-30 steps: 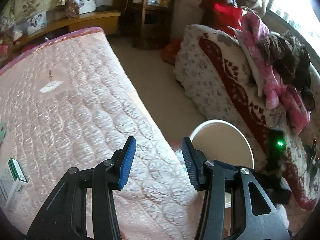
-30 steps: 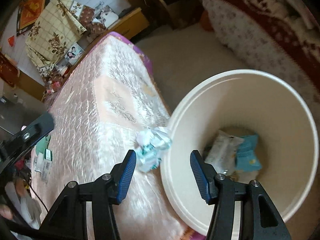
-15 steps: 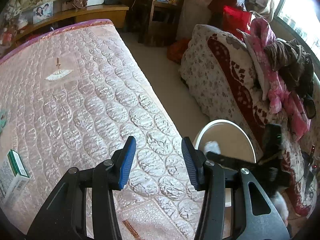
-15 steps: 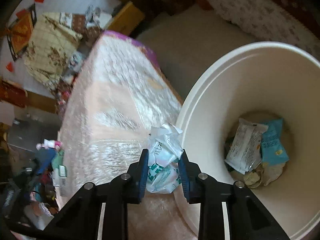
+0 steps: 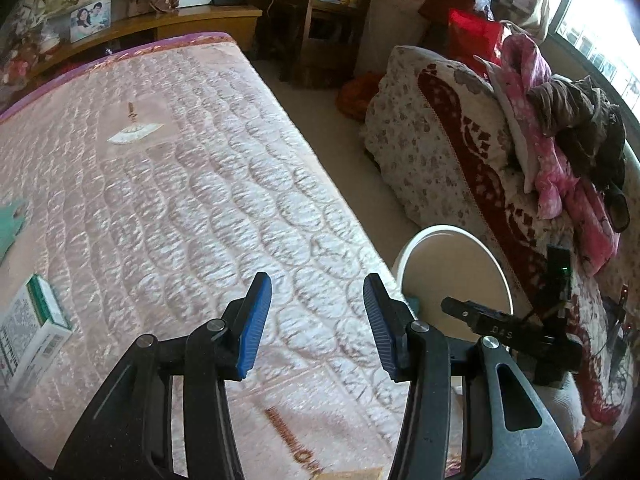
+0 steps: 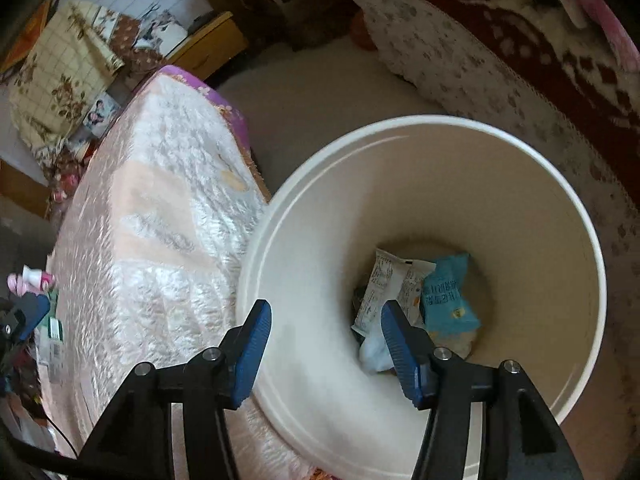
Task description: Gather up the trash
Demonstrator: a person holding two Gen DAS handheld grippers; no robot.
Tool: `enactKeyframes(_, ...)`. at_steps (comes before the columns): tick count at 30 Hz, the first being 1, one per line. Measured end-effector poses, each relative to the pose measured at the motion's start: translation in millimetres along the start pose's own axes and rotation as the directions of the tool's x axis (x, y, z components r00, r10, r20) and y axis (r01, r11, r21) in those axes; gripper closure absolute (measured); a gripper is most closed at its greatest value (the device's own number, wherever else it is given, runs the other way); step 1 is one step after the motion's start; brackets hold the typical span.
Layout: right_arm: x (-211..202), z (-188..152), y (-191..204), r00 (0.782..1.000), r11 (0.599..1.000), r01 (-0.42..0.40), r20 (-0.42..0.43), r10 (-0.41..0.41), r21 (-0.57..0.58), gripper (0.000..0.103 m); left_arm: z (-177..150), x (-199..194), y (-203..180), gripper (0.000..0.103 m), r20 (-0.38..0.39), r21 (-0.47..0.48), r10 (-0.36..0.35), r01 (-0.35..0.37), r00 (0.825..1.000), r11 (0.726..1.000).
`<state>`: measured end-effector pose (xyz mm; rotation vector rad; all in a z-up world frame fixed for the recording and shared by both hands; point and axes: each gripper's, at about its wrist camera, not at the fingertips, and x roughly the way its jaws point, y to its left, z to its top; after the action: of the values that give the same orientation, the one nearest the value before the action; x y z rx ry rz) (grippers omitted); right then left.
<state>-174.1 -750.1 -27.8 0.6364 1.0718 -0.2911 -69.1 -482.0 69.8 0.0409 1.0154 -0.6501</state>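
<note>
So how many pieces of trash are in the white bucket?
3 that I can see: a white wrapper, a blue packet beside it, and a crumpled white bit by the right gripper. More may hide underneath.

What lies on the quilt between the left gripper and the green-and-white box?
Only bare quilt lies between left gripper and green-and-white box, in the left wrist view.
</note>
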Motion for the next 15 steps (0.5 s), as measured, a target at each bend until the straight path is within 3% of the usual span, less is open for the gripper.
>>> enactKeyframes(3,-10.2,-3.7,19.3,0.999,0.998,0.03,0.023,-0.028,-0.053,0.048,-4.4,-5.8,11.4,0.048,0.001,-0.019,0.005,-0.005,1.0,1.0)
enactKeyframes(9,-41.8,-9.3,60.9,0.995,0.989,0.044,0.09,-0.031,-0.14,0.048,-12.6,-29.2,40.1,0.048,0.01,-0.052,0.016,-0.015,1.0,0.999)
enactKeyframes(12,-60.1,-12.0,92.7,0.993,0.983,0.021,0.118,0.001,-0.185,0.046,-15.8,-49.1,61.8,0.048,0.02,-0.068,0.019,-0.017,1.0,0.998)
enactKeyframes(15,-70.7,-17.4,125.2,0.991,0.972,-0.013,0.125,0.044,-0.236,0.037,-19.4,-71.4,92.5,0.048,0.039,-0.094,0.052,-0.048,0.998,0.994)
